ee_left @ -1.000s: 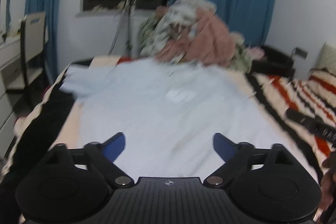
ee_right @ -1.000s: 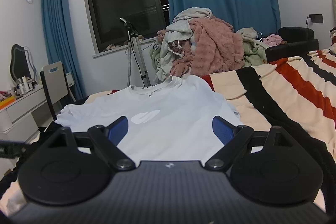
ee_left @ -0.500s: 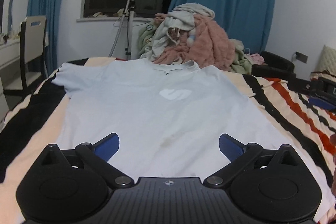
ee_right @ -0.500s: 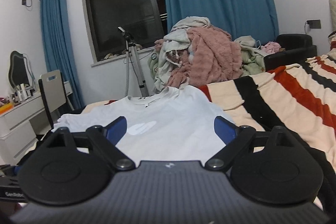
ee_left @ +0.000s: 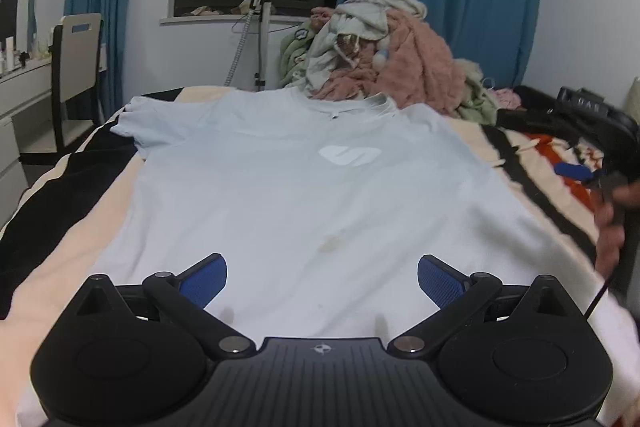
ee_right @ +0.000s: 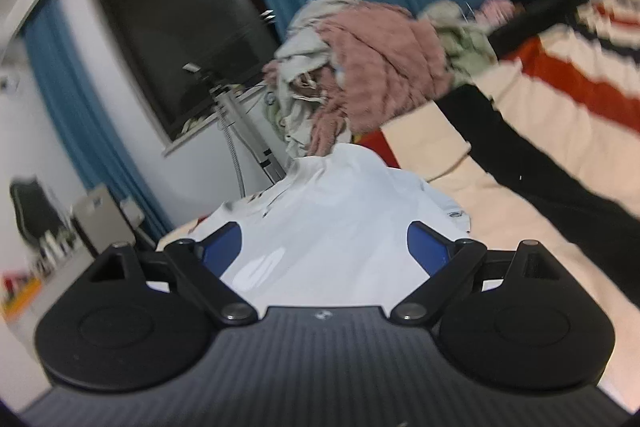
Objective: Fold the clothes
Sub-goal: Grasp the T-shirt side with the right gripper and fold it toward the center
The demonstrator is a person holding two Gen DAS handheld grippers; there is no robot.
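Observation:
A pale blue T-shirt [ee_left: 312, 187] lies flat, front up, on the striped bed, collar toward the far end, with a white logo [ee_left: 350, 155] on the chest. My left gripper [ee_left: 322, 281] is open and empty just above the shirt's hem. My right gripper [ee_right: 324, 247] is open and empty, tilted, over the shirt [ee_right: 340, 211] near its right side. The right gripper also shows blurred at the right edge of the left wrist view [ee_left: 576, 173].
A heap of unfolded clothes [ee_left: 384, 55] is piled at the far end of the bed. The bedspread [ee_right: 560, 131] has cream, black and red stripes. A chair [ee_left: 76, 67] and white desk stand at the left, and a stand [ee_left: 262, 27] by the window.
The left gripper has steadied low over the shirt's hem. The right gripper has rolled sideways and moved forward along the shirt's right side. Both stay open.

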